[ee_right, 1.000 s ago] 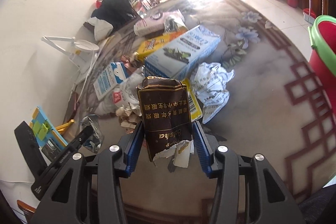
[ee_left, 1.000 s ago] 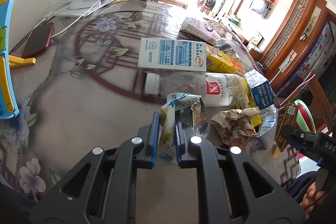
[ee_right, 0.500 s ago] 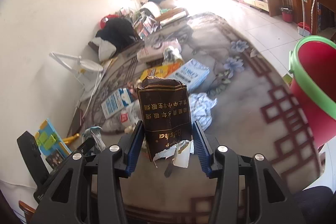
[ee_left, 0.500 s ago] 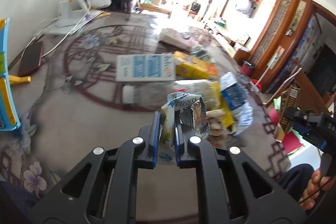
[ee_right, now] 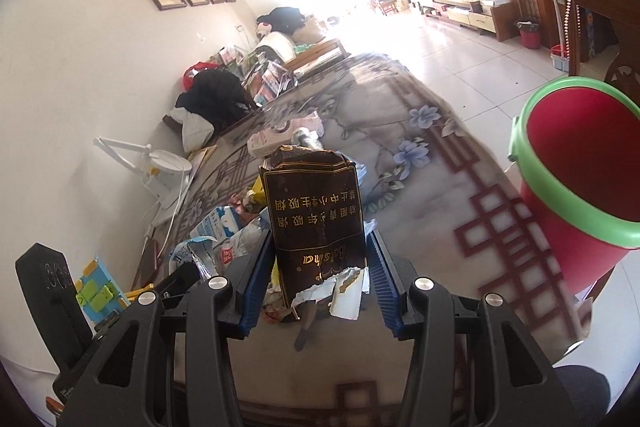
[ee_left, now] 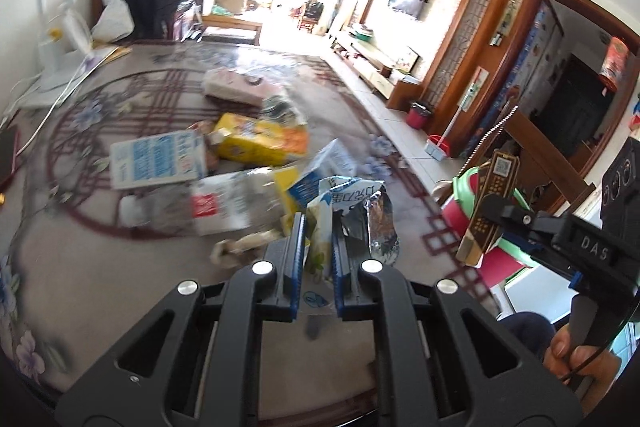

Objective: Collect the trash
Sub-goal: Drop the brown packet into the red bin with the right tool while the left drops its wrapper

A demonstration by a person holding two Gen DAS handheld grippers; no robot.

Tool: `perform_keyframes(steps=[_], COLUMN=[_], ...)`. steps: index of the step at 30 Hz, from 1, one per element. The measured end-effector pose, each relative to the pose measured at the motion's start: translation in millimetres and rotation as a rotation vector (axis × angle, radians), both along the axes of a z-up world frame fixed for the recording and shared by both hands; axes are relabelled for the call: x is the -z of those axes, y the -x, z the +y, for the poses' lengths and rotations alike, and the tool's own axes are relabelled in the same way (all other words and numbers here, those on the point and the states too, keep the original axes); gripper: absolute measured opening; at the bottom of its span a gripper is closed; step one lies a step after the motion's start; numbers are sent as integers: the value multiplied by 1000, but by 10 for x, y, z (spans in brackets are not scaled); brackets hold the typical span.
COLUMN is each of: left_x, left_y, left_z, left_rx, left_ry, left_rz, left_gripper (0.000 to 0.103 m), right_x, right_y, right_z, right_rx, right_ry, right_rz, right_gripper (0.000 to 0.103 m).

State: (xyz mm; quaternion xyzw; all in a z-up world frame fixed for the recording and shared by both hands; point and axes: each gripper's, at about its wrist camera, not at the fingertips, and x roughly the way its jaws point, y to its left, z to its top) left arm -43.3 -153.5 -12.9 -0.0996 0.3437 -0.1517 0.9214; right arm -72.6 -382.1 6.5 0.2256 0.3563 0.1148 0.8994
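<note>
Trash lies in a loose heap on the bench (ee_left: 100,267) — a blue-and-white carton (ee_left: 156,159), a yellow packet (ee_left: 260,141), a pink box (ee_left: 234,89) and crumpled plastic, all close together or overlapping, as if dumped there for sorting. Two pieces are already off the heap, one in each hand.

A torn foil wrapper (ee_left: 352,211) is pinched in the left gripper (ee_left: 317,251); the jaws are nearly closed, with only the thin sheet between the blue pads, and most of the wrapper sticks up and out beyond the tips. That narrow pinch suits something so flimsy.

A dark brown cigarette pack (ee_right: 316,223) stands upright in the right gripper (ee_right: 318,267), its ragged torn end pointing down. The jaws are partly open, set to the width of the pack and pressing on its two narrow sides, so the printed face looks at the camera.

Just off the bench edge stands a red bucket (ee_right: 576,187) with a green rim, its mouth open and tilted toward the right gripper — most likely the bin for both pieces, and the pack is the nearer one to it.
</note>
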Motion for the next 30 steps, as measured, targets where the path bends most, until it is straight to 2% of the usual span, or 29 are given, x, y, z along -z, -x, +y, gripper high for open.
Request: perform_keyframes(steps=[6, 13, 23, 24, 25, 27, 30], left_x=[-90, -38, -12, -11, -21, -38, -96], left_y=[-79, -151, -227, -245, -279, -313, -424], left_z=[-224, -487, -868, -898, -965, -1058, -1336], left_rx=[21, 56, 125, 133, 145, 166, 228], left_ry=[-1, -8, -28, -26, -24, -22, -11], left_rz=[-14, 11, 20, 21, 21, 17, 11], left_gripper=[12, 12, 12, 12, 12, 12, 12], right_x=[-68, -100, 86, 124, 155, 208, 217], right_y=[80, 149, 64, 38, 26, 68, 256], right_z=[-497, -1167, -1789, -1836, -1893, -2014, -2125], right_rx=[106, 260, 418, 433, 451, 490, 552], right_ry=[1, 14, 90, 97, 97, 62, 46], right_rz=[-22, -24, 26, 43, 57, 61, 27], right_gripper=[46, 46, 48, 50, 62, 76, 77])
